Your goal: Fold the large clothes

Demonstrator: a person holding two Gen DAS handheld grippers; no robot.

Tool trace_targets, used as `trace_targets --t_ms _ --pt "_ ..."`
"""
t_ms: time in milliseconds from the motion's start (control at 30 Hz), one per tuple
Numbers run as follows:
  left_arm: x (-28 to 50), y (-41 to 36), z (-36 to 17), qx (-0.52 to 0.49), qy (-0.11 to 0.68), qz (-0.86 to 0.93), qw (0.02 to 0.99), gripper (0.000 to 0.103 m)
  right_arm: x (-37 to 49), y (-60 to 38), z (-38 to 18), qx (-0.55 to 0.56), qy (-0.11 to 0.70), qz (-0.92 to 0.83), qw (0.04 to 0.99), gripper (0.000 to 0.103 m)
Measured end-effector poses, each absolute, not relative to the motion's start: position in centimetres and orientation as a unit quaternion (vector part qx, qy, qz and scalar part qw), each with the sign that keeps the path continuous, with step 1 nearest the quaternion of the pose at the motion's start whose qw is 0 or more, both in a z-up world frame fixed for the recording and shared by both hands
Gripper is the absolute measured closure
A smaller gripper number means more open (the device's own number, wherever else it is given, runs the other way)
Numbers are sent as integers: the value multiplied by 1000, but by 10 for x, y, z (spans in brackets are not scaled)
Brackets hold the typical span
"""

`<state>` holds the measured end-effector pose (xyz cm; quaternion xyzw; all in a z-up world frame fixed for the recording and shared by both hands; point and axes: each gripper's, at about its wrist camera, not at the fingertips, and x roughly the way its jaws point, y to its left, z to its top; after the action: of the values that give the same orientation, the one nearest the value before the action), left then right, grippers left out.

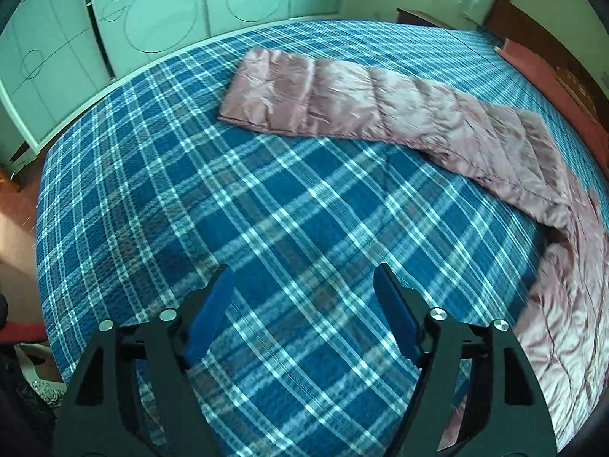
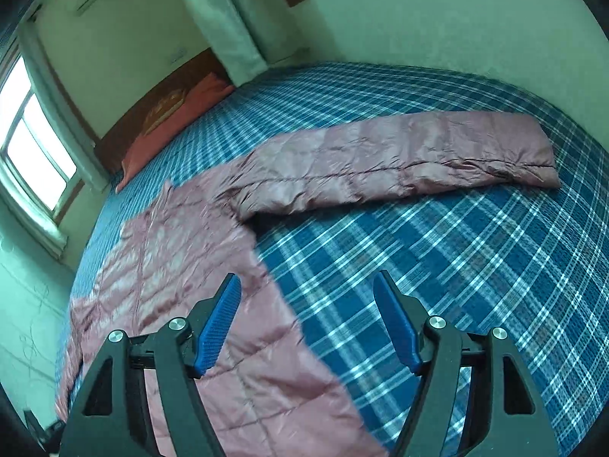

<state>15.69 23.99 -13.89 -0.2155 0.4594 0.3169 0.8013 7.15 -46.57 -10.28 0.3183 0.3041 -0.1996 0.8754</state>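
Note:
A dusty-pink quilted down jacket (image 2: 213,259) lies flat on a blue plaid bed cover (image 2: 437,266). One long sleeve (image 2: 399,156) stretches out to the right across the bed. In the left wrist view the same sleeve (image 1: 361,99) runs from the upper middle to the jacket body (image 1: 563,323) at the right edge. My left gripper (image 1: 302,272) hovers open over bare plaid cover (image 1: 228,190), nothing between its blue pads. My right gripper (image 2: 306,278) is open above the jacket's side edge, its left pad (image 2: 219,323) over pink fabric, not touching it.
White sliding wardrobe doors (image 1: 152,15) stand behind the bed's far side. A wooden headboard (image 2: 160,106) with an orange-red pillow (image 2: 179,122) sits at the head. A window (image 2: 34,152) and curtains (image 2: 224,19) are near it. Floor shows at the bed's left edge (image 1: 15,221).

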Motion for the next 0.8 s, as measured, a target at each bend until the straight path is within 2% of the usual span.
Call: trace_targets --t_ms 167,333,567,700,800 --pt "156 265 -147 -250 432 374 781 16 55 -553 -130 437 234 -238 835 32" --pt "166 276 -154 -239 421 410 773 13 42 -604 -157 509 168 -262 803 32" --pt "193 277 -163 -193 417 458 761 9 35 -627 -166 537 75 -281 792 32" --pt "200 286 -166 -187 409 476 756 2 28 -639 -166 533 58 -308 786 32" --pt "201 291 -170 -193 405 478 755 2 26 -648 -168 533 44 -322 781 33"
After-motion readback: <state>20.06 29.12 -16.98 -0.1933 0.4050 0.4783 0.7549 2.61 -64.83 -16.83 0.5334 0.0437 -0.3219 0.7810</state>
